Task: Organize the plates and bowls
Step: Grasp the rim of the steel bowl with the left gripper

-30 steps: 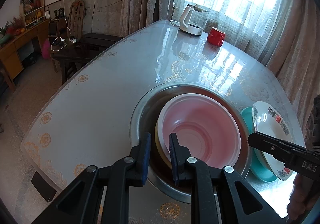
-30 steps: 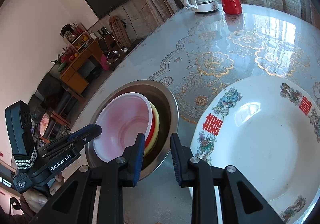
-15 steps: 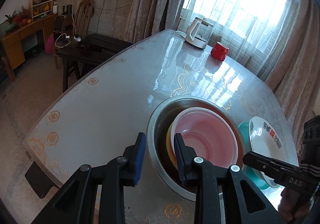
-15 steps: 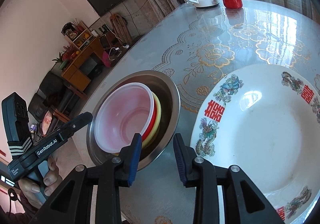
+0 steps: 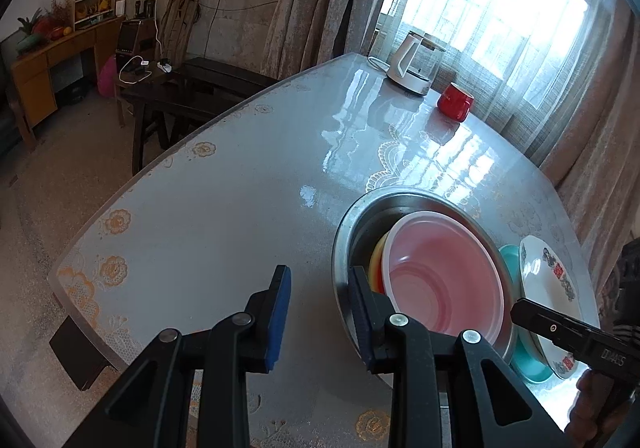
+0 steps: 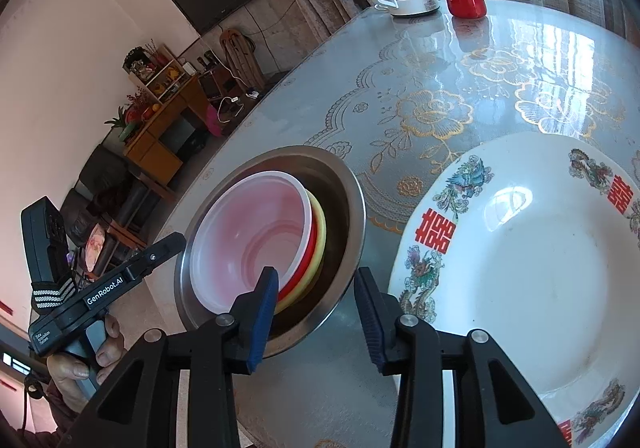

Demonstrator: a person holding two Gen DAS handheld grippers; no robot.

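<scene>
pink bowl (image 5: 444, 284), red cup (image 5: 455, 101)

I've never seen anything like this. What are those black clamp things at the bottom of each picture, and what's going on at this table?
No robot here: a person holds a hand-held gripper in each hand, each carrying a wide-angle camera looking along its two fingers. One picture comes from the left gripper, the other from the right gripper. Both have just been opening and hold nothing. On the table sits a metal basin with a pink bowl nested over red and yellow bowls. Beside it, a decorated white plate rests on a teal plate. A kettle and a red cup stand at the far end.
</scene>
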